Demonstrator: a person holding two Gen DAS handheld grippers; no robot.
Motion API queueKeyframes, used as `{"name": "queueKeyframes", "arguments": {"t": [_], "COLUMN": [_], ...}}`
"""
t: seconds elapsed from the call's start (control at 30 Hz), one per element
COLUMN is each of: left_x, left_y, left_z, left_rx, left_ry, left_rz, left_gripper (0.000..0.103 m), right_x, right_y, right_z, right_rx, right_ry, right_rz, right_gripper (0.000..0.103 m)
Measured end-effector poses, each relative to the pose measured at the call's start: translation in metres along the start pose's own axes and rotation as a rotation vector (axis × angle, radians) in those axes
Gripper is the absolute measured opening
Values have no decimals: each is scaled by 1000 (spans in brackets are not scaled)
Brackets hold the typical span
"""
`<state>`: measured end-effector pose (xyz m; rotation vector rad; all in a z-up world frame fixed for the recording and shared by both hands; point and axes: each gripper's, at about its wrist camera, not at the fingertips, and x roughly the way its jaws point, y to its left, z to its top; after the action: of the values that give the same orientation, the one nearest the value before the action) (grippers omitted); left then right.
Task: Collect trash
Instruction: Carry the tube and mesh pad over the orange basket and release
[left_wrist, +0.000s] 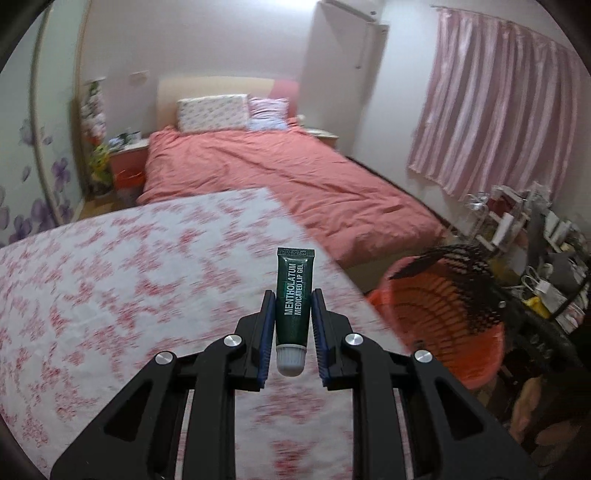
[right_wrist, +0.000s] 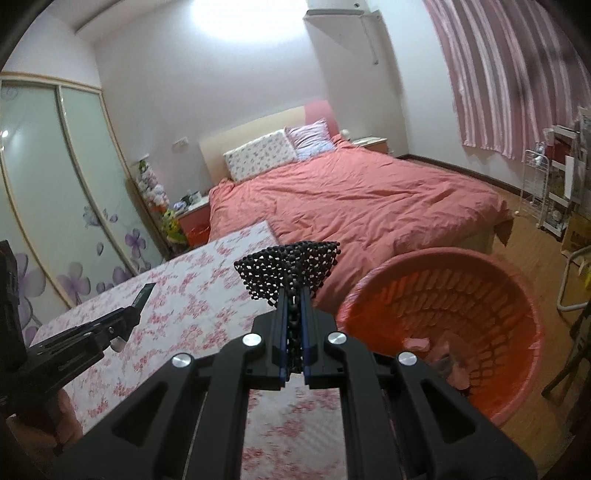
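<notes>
A dark green lip gel tube (left_wrist: 291, 295) is standing upright, white cap down, pinched between the blue pads of the left gripper (left_wrist: 293, 310) above the floral tablecloth (left_wrist: 110, 295). The right gripper (right_wrist: 293, 317) is clamping a black beaded mesh (right_wrist: 288, 266), which is fanning out above its tips. An orange basket (right_wrist: 517, 295) is sitting just beside the table, near the bed (right_wrist: 369, 195).

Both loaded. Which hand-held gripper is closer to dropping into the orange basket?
Right. The right hand-held gripper, shut on the black mesh, sits beside the orange basket; the left hand-held gripper with the tube is farther off.
</notes>
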<state>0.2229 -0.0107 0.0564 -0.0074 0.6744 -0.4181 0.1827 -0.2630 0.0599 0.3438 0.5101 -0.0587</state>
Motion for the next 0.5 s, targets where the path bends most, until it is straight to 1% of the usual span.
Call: {"name": "queueKeyframes", "arguments": {"t": [0.27, 0.5], "left_x": [6, 30], "left_y": [-65, -117], "left_z": [10, 12], "left_rx": [74, 118], "left_ry": [-23, -3], "left_rz": [-137, -234], "left_gripper": [20, 20], "right_x": [-36, -49], "right_y": [-48, -92], "right_z": [14, 18], "right_rx": [65, 113], "right_ry": [-106, -145], "right_rz": [-79, -133], "right_gripper": [7, 7]}}
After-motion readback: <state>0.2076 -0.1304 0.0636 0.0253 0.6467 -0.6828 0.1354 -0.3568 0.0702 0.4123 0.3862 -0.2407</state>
